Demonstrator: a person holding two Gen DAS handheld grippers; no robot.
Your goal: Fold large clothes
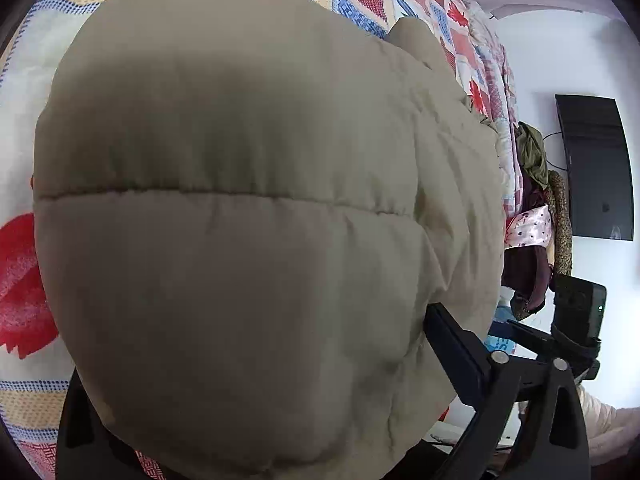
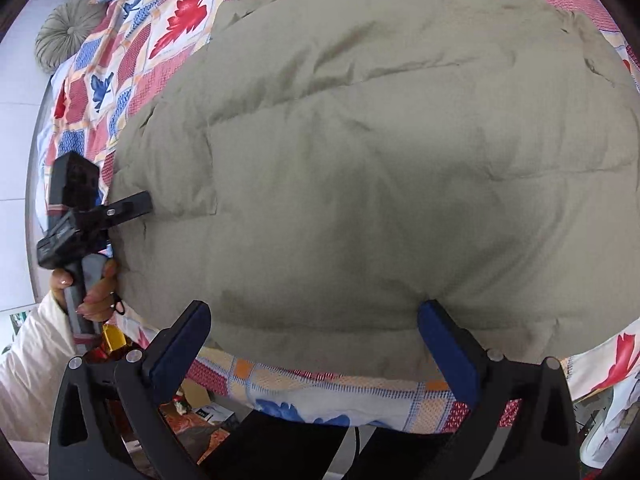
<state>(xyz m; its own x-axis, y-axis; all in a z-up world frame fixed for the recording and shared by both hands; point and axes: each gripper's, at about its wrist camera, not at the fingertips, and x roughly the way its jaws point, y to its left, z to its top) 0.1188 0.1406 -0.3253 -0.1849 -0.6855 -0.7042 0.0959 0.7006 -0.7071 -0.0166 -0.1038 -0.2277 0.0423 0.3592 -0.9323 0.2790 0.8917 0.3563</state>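
- A large beige quilted jacket point(image 2: 360, 168) lies spread on a bed, on top of a patchwork bedspread point(image 2: 132, 64) printed with red and blue leaves.
- Its padded panels are puffed up and divided by stitched seams; a narrower panel, apparently a sleeve, lies folded across the body on its left side in the right wrist view.
- The near edge of the jacket sits close to the bed's front edge, with a strip of bedspread showing below it.
- The right gripper point(image 2: 316, 344) is spread wide, its 2 blue-padded fingers point(image 2: 448, 344) touching the near hem without pinching it.
- The left gripper point(image 2: 138, 206) is at the jacket's left edge, 1 finger pressed against the fabric; I cannot tell whether it is closed, because in its own view the jacket covers the gap.
- A person's hand point(image 2: 94, 292) in a white sleeve grips that tool's handle.
- A round grey-green cushion point(image 2: 68, 34) rests at the far corner of the bed.
- A dark wall-mounted screen point(image 1: 596, 168) hangs on the white wall beside a heap of clothes point(image 1: 536, 216).
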